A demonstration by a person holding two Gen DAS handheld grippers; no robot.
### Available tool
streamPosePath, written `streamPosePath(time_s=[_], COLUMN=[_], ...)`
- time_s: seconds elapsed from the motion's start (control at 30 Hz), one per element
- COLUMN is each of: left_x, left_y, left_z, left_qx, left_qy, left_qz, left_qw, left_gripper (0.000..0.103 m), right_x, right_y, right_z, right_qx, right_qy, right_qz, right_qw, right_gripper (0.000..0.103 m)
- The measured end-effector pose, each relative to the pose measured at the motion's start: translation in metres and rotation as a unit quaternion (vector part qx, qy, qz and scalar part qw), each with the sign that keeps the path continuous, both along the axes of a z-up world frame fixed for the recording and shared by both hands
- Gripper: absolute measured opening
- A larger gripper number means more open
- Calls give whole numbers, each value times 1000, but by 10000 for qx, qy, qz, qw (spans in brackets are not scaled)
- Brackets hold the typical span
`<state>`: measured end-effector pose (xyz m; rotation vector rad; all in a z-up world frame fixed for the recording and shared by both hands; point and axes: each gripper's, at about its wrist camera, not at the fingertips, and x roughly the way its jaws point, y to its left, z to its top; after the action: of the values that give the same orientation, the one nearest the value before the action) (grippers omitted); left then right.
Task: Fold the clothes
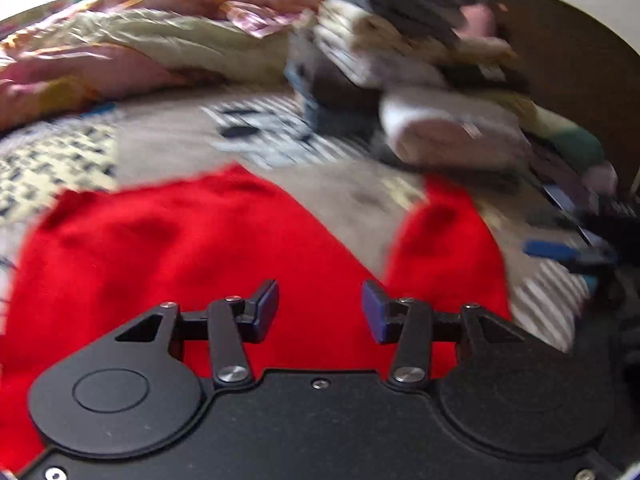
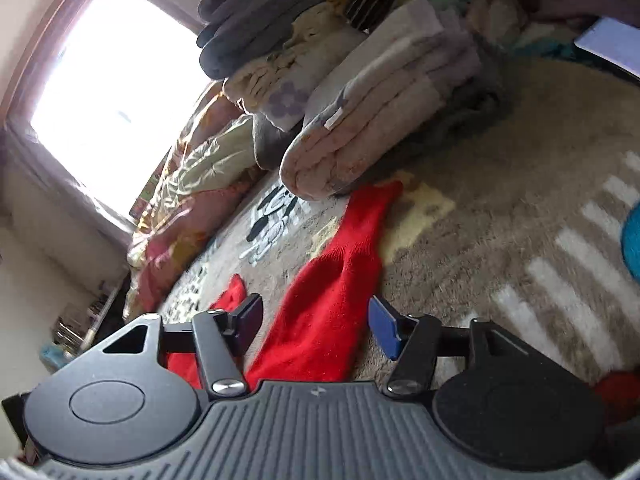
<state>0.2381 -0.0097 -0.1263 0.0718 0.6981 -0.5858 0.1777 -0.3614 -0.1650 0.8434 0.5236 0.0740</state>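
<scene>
Left gripper (image 1: 320,312) is hovering half open, gripping nothing, over the red garment (image 1: 160,248). Right gripper (image 2: 316,326) is standing wider, also empty, above a red sleeve (image 2: 344,264) stretching toward 1 o'clock. Bare blanket (image 2: 500,220) is lying open at 2 o'clock; folded stacks (image 2: 380,120) are crowding 12.

Our left gripper (image 1: 320,310) is all matte black: two round hubs with circle insets, silver screws at the linkage pivots, blue pads (image 1: 374,312) on the fingers. Our right gripper (image 2: 316,326) looks the same, except its body has a ribbed grey cover between the hubs.
</scene>
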Motion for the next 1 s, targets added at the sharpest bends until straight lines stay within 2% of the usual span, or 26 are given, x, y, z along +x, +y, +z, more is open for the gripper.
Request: streamPosePath(time_s=[0.03, 0.07, 0.1, 0.13, 0.27, 0.33, 0.37, 0.4, 0.43, 0.47, 0.53, 0.57, 0.63, 0.67, 0.77, 0.87, 0.93, 1.0], left_x=[0, -4, -10, -12, -34, -44, -46, -47, -47, -50, -69, -80, -103, -111, -115, -123, -127, -124], left_y=[-9, -16, -21, -24, -29, -39, -46, -53, -62, -69, -75, -76, -69, -67, -69, -66, -59, -52], left_z=[-14, -24, -26, -21, 15, 12, 3, -9, -25, -34, -31, -28, -23, -27, -51, -43, -34, -42], left_qx=[243, 463, 632, 723, 172, 147, 152, 259, 523, 720, 905, 860, 408, 314, 398, 330, 78, -144], left_qy=[121, 72, -144, -175, -627, -692, -576, -433, -248, -231, -719, -939, -1185, -1185, -830, -1157, -1279, -894], left_qz=[-41, -98, -137, -73, 95, 50, -59, -154, -228, -256, -166, -82, 220, 344, 503, 612, 653, 598], left_qw=[9996, 9989, 9978, 9972, 9978, 9975, 9982, 9986, 9981, 9968, 9932, 9918, 9919, 9919, 9945, 9908, 9896, 9941], left_gripper=[45, 46, 47, 47, 47, 47, 47, 49, 49, 51, 51, 51, 51, 51, 51, 51, 51, 56], right_x=[2, 3, 4, 5, 6, 3, 2, 2, 3, 4, 3, 1, -2, -4, -8, -13, -17, -19], right_y=[-1, -3, -7, -11, -30, -31, -30, -28, -26, -26, -26, -26, -25, -24, -21, -18, -15, -12], right_z=[-6, -10, -11, -12, -21, -22, -20, -20, -20, -20, -21, -20, -18, -17, -14, -11, -9, -7], right_qx=[48, 88, 121, 153, 451, 411, 317, 249, 235, 264, 325, 344, 291, 244, 100, -17, -30, -46], right_qy=[73, 113, 118, 122, 111, 53, -24, -73, -88, -79, -76, -100, -177, -217, -274, -339, -461, -529], right_qz=[-95, -188, -277, -366, -532, -475, -390, -284, -186, -116, 1, 20, 62, 93, 206, 272, 341, 458], right_qw=[9999, 9997, 9995, 9991, 9975, 9980, 9987, 9993, 9995, 9996, 9994, 9994, 9994, 9994, 9994, 9991, 9983, 9975], right_gripper=[60, 61, 60, 60, 58, 58, 58, 59, 60, 61, 62, 62, 63, 65, 66, 67, 67, 67])
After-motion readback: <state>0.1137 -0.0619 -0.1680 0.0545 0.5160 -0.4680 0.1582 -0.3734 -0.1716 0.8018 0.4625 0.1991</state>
